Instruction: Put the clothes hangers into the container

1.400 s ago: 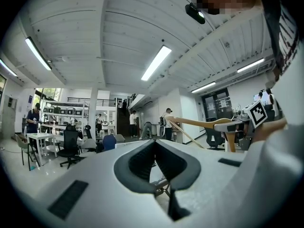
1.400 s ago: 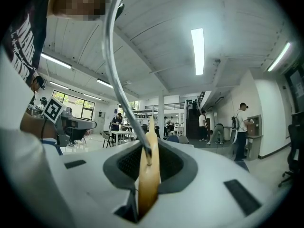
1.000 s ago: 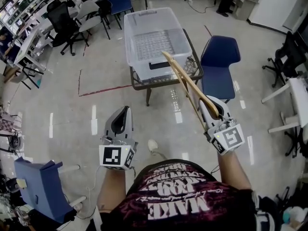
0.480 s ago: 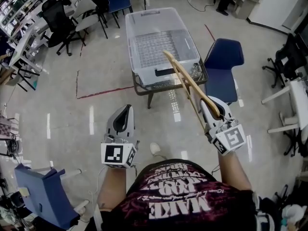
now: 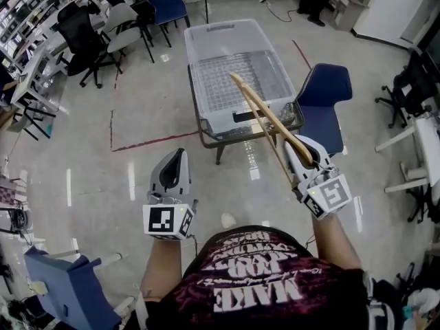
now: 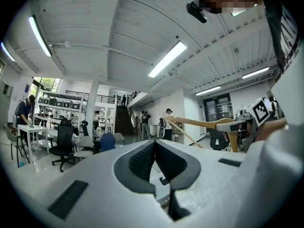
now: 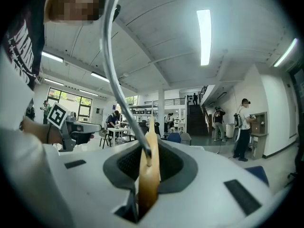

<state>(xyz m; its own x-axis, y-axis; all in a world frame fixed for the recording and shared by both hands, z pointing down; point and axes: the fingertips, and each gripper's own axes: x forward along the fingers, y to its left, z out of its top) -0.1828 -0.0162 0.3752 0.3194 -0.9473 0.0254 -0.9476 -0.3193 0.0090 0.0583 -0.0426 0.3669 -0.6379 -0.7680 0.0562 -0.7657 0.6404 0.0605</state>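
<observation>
A clear plastic container [image 5: 234,47] stands on a small dark-framed table [image 5: 206,126] ahead of me. My right gripper [image 5: 298,145] is shut on a wooden clothes hanger [image 5: 271,119], which slants up and left with its far end over the container's near rim. In the right gripper view the hanger's wood [image 7: 148,175] is pinched between the jaws and its metal hook [image 7: 110,56] arcs upward. My left gripper [image 5: 177,157] hovers over the floor, left of the table; its jaws are shut with nothing between them [image 6: 154,144]. The hanger [image 6: 199,122] shows to its right.
A blue chair [image 5: 323,102] stands right of the table. Office chairs [image 5: 86,33] and desks line the far left. Another blue chair [image 5: 62,287] lies at my lower left, a white desk [image 5: 426,143] at the right. A red line [image 5: 148,141] marks the floor.
The table and container have shifted right and a little down in the head view. Both grippers keep their pose, and the hanger stays in the right one.
</observation>
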